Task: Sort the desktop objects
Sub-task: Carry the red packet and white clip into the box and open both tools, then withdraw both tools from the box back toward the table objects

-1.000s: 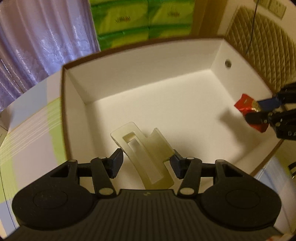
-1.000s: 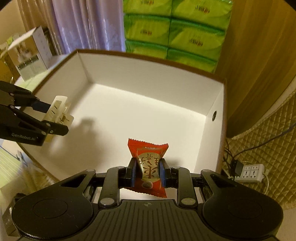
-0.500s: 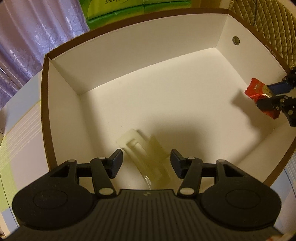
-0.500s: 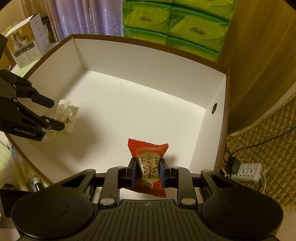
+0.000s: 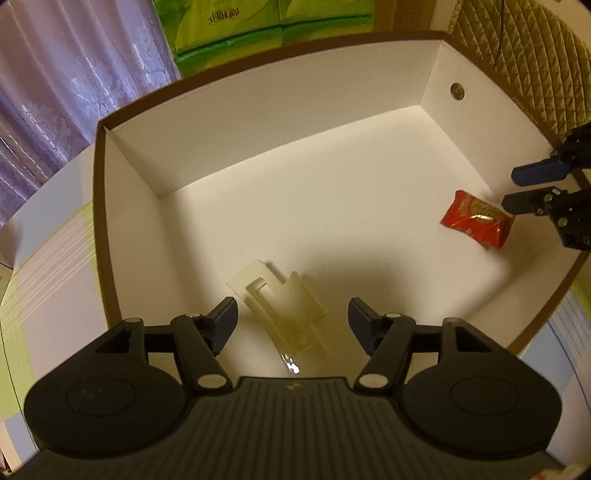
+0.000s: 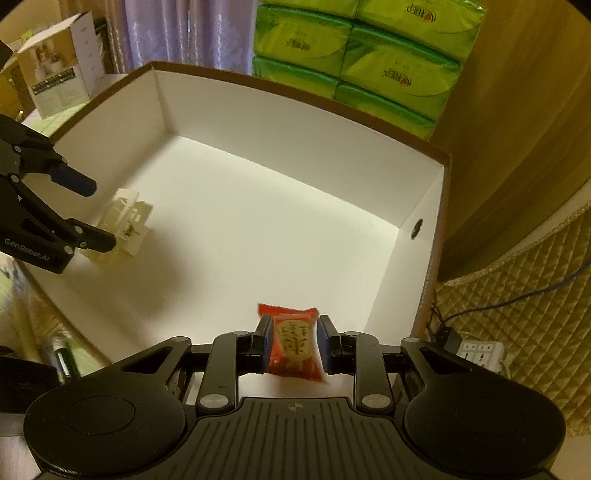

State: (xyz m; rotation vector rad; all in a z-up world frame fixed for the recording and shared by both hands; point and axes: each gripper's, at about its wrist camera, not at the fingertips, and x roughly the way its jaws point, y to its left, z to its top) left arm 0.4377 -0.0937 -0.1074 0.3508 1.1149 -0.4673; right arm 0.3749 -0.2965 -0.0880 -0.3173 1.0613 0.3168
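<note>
A pale, translucent hair clip lies on the floor of the big white box near its left wall. My left gripper hovers over it, open, with its fingers clear of the clip on both sides. A red snack packet is by the box's right wall. In the left wrist view it sits apart from my right gripper, just below its spread fingertips. In the right wrist view it looks blurred and low between the pads.
Green tissue packs are stacked behind the box beside a purple curtain. A small printed carton stands at the far left. A power strip and cables lie on quilted fabric to the right.
The hair clip left my left gripper and came to rest on the box floor. The right gripper let go of the red packet, which slid down out of its fingers.
</note>
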